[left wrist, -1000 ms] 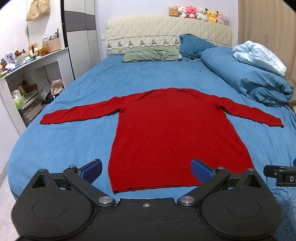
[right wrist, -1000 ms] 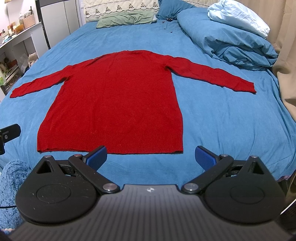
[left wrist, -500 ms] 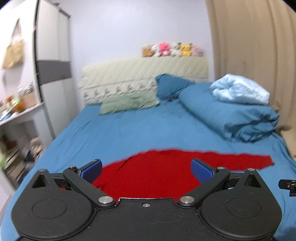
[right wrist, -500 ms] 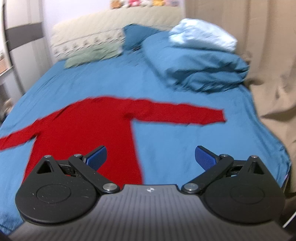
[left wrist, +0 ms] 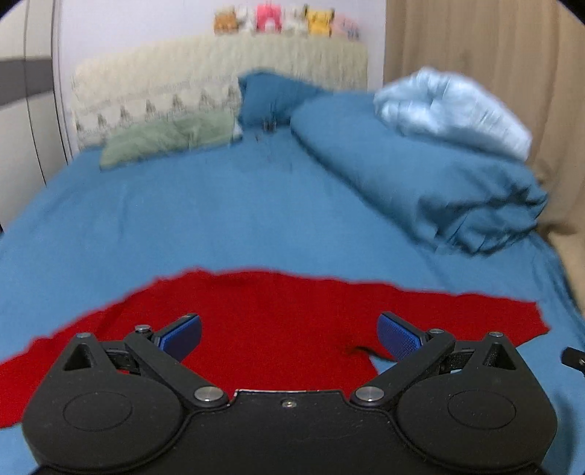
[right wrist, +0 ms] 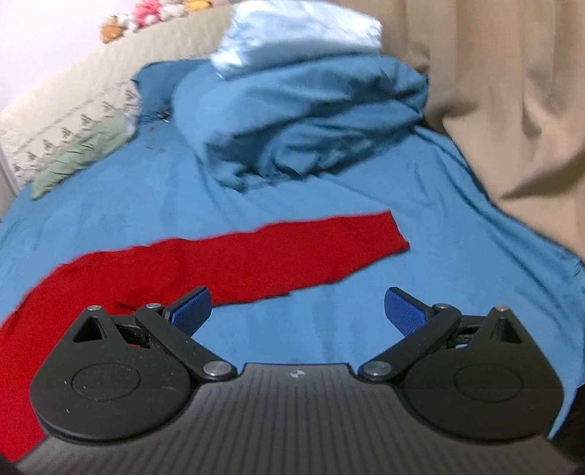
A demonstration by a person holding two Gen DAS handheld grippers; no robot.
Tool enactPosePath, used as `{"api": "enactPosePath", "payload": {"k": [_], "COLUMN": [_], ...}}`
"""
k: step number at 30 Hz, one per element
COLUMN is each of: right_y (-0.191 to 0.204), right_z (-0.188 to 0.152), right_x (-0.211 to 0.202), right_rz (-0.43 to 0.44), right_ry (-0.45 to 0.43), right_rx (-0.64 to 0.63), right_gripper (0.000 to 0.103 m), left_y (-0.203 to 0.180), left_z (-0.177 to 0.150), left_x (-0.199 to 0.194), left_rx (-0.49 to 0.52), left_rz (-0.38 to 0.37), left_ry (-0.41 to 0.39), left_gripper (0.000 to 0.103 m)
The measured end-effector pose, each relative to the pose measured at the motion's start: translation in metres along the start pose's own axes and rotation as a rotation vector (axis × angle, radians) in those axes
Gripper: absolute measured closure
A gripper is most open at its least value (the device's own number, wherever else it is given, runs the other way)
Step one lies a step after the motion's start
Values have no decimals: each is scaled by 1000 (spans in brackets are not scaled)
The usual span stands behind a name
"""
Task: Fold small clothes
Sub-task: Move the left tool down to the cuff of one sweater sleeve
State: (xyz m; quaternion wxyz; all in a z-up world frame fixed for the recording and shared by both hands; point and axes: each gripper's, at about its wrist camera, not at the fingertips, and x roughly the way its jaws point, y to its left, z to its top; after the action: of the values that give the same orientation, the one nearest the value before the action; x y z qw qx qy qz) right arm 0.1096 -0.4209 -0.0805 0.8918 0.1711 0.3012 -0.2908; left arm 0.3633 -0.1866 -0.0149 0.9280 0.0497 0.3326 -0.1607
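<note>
Both pairs of jaws stand wide apart and hold nothing. Nearest in the left wrist view, the left gripper hangs over the upper body of the red sweater, which lies flat on the blue bed sheet, its blue pads spread above the knit. In the right wrist view the right gripper hangs over bare sheet just beside the sweater's right sleeve, which stretches out to the right and ends near the bed's edge. Farther back on the right lies a bundled blue duvet with a light blue blanket on top, close to a beige curtain. Far left, a green pillow rests against the cream headboard, where a blurred row of plush toys sits.
</note>
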Motion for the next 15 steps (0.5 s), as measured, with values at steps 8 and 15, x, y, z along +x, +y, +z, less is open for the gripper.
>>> {"api": "enactPosePath", "payload": {"k": [8,15], "right_y": [-34,-47], "right_z": [-41,-23], "right_x": [95,156], "right_rz": [1,-45], "right_ry": [39,-66], "right_rx": [130,195], "right_gripper": [0,13], "left_y": [10,23], "left_z": [-27,-42], "left_x": [127,183], "left_rx": [-35,-89], "left_rz": [17,30], "left_ry": [161,229], "left_gripper": [0,0]}}
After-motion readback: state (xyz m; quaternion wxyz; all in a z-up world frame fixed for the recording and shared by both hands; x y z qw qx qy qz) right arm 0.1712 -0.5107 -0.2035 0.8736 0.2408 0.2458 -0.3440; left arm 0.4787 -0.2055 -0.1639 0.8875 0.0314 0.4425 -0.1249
